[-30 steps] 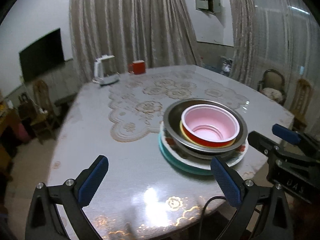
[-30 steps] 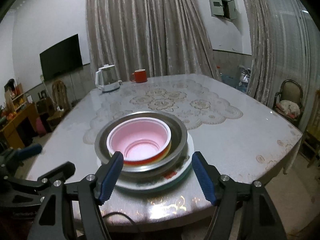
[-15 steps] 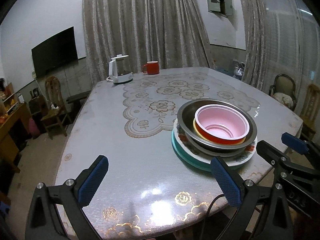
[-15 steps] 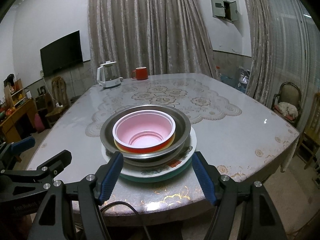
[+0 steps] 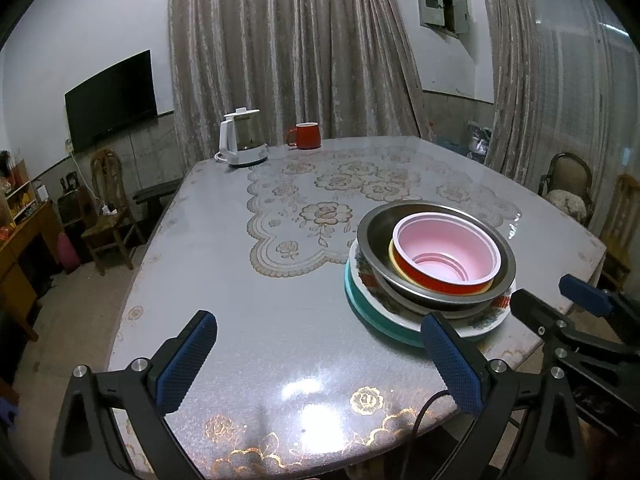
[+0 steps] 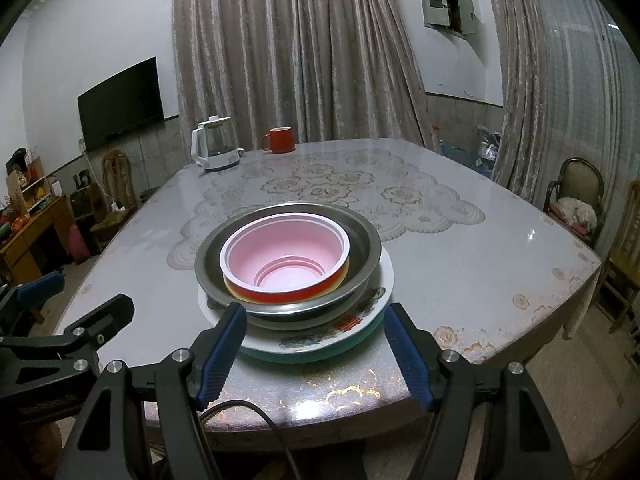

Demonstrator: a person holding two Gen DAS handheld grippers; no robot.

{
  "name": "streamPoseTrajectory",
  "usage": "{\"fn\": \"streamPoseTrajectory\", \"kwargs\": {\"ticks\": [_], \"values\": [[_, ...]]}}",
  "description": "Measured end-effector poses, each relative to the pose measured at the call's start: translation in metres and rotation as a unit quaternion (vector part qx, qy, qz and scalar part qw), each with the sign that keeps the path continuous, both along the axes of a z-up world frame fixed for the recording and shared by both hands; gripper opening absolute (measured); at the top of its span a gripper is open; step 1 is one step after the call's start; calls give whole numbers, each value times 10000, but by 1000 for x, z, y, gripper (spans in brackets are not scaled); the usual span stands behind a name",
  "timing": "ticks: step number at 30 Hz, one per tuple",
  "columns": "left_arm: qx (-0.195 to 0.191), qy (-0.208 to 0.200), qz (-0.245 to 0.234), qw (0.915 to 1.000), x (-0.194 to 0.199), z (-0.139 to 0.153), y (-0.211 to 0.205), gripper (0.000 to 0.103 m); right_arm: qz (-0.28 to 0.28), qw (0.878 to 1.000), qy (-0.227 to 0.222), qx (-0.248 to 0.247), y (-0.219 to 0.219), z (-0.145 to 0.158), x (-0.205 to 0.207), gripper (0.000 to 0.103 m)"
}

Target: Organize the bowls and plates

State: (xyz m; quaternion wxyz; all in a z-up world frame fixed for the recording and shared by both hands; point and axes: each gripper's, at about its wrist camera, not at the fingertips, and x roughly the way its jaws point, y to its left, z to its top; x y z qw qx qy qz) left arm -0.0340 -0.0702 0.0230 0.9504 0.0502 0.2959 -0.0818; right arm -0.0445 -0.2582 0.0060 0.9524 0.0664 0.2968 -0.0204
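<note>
From the left wrist view, the left gripper [image 5: 320, 364] hangs over the near edge of the worktop [image 5: 248, 320], its jaws spread wide with only bare surface between them. The stack of dishes sits toward the near right corner: a teal plate [image 5: 362, 312] at the bottom, a white floral plate [image 5: 486, 322] on it, a steel bowl [image 5: 372, 232] on that, then a yellow bowl [image 5: 394, 256] and a red bowl with a pink inside [image 5: 444, 252] nested within. The right gripper [image 5: 560, 296] shows at the right edge, just beside the stack. A white electric kettle [image 5: 242, 138] and a red mug [image 5: 306, 136] stand at the far edge, well apart from the dishes.

From the right wrist view, the right gripper [image 6: 312, 340] faces the stack head-on, its jaws wide and empty, the pads just short of the white floral plate [image 6: 372, 300] and touching nothing. The red bowl [image 6: 284, 252] sits level inside the steel bowl [image 6: 360, 240], with the teal plate [image 6: 352, 346] showing only as a thin rim beneath. The left gripper [image 6: 72, 296] is off to the left, clear of the dishes.

The dishes look fully nested, plates under bowls, so the stacking seems done and both tools appear to be standing off. If anything remains, it would be shifting the whole stack, which calls for gripping the bottom plates' rim from both sides and keeping them level, since the bowls rest loose.
</note>
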Motion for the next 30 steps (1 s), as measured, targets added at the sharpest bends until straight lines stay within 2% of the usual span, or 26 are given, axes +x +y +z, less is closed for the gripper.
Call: {"fn": "streamPoseTrajectory", "kwargs": {"ticks": [30], "values": [[13,-27,51,10000,-2,0,0,103,0,9999,101,40,0,-3,2,72]]}}
